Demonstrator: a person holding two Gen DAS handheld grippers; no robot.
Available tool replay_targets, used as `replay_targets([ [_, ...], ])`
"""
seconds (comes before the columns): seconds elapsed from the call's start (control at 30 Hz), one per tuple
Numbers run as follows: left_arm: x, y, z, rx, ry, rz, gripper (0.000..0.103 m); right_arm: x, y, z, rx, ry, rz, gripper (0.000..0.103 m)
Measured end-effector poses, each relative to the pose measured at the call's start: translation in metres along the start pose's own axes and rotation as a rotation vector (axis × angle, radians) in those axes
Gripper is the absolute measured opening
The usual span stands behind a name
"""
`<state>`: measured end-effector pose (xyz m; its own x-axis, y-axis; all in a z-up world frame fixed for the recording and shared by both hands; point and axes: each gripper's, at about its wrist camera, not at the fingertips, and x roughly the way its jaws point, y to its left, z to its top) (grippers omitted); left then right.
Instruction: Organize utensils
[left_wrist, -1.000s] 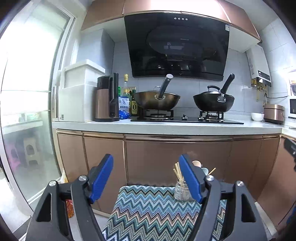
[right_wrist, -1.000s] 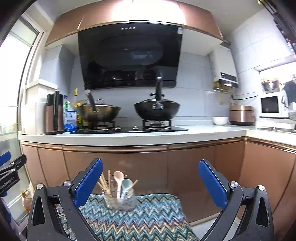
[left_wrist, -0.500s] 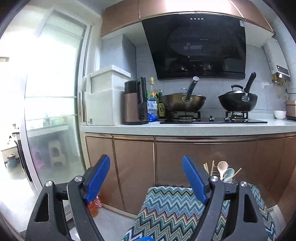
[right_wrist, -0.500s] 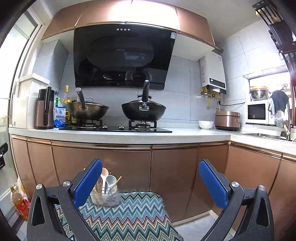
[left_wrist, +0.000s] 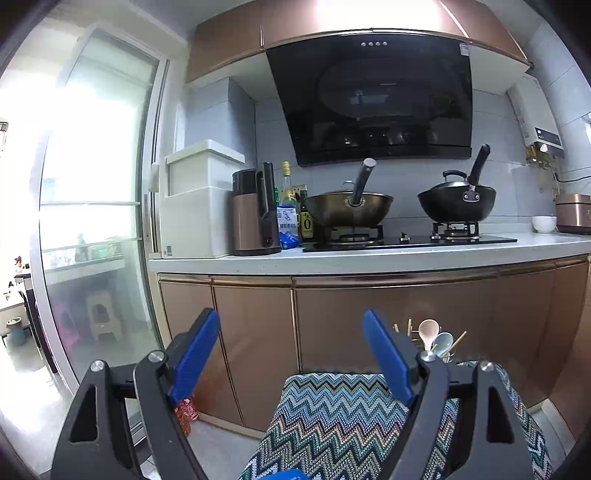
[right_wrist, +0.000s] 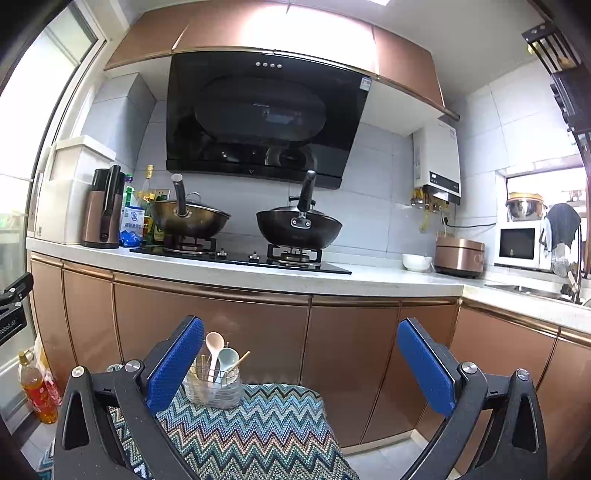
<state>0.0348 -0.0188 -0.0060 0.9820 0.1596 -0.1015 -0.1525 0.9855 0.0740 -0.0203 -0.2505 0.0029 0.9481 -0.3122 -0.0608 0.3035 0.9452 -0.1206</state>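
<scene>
Both grippers, left (left_wrist: 288, 362) and right (right_wrist: 301, 365), gaped wide, empty. Glass jar (right_wrist: 212, 386) with spoons (right_wrist: 219, 352) sat near zigzag cloth's (right_wrist: 258, 428) far edge; careless nudge risked toppling.

the glass jar (left_wrist: 445, 357) was almost wholly hidden behind the left gripper's right finger (left_wrist: 388, 356) in the left wrist view. in the right wrist view the chopsticks (right_wrist: 202, 363) inside it were too thin to count, and the zigzag cloth (right_wrist: 258, 432) ran off the bottom edge.
</scene>
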Motion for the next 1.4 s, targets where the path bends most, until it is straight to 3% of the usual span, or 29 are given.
replay_targets([
  [1.4,-0.016,0.014,0.007,-0.036,-0.033,-0.003,0.08,-0.009,0.013,0.001,-0.04,0.002,0.035,0.103],
])
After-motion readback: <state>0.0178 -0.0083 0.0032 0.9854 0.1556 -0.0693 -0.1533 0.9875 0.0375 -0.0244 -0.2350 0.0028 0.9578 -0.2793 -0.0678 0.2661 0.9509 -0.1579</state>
